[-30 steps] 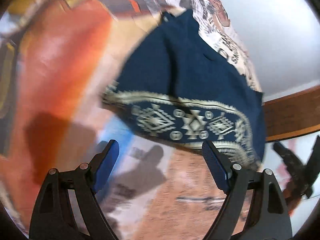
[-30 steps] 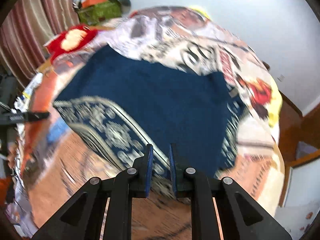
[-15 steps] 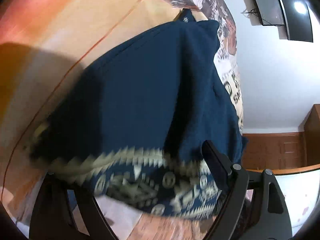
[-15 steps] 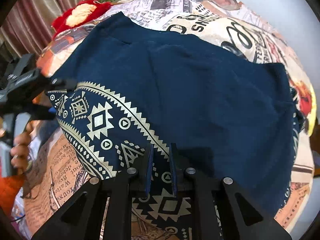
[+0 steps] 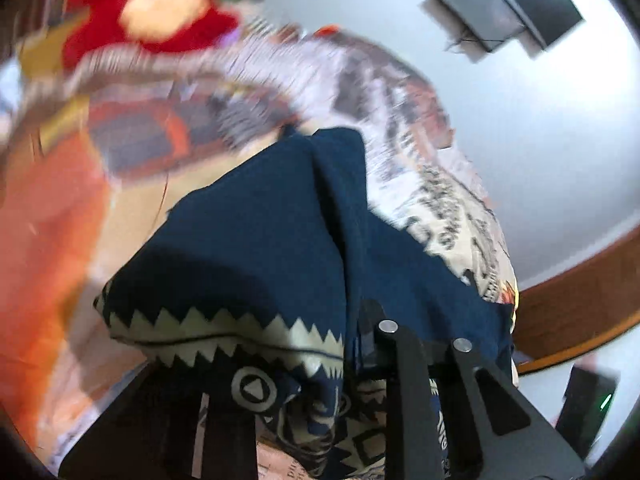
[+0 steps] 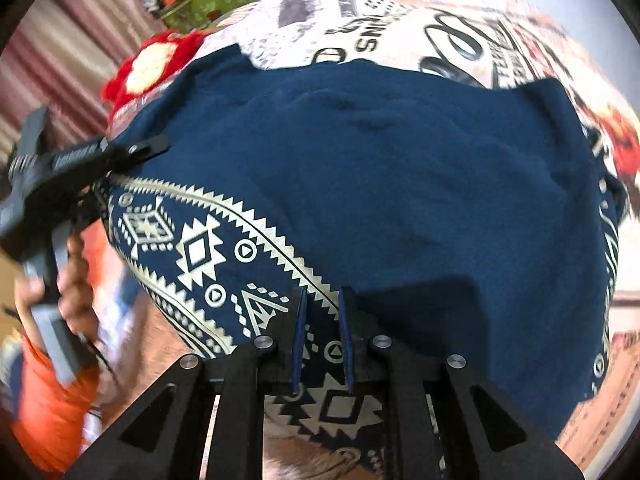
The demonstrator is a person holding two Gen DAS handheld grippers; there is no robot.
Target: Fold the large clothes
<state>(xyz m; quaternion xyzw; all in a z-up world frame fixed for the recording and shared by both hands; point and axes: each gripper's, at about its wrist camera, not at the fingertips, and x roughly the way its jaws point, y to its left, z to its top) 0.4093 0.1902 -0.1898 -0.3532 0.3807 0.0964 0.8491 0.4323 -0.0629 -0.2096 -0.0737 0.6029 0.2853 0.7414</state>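
Both grippers (image 6: 322,340) on garment's (image 6: 400,184) hem

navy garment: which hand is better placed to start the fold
Left, probably: the left tongs have just been closing on the navy garment corner, cloth between them. The right tongs are shut over the hem.

Navy garment (image 6: 400,184) covers bed centre; printed bedspread (image 6: 400,28) lies bare at twelve o'clock. Red cushion (image 6: 156,60) and green clutter (image 6: 208,0) block ten to eleven o'clock. Left gripper (image 6: 132,150) occupies nine o'clock edge.
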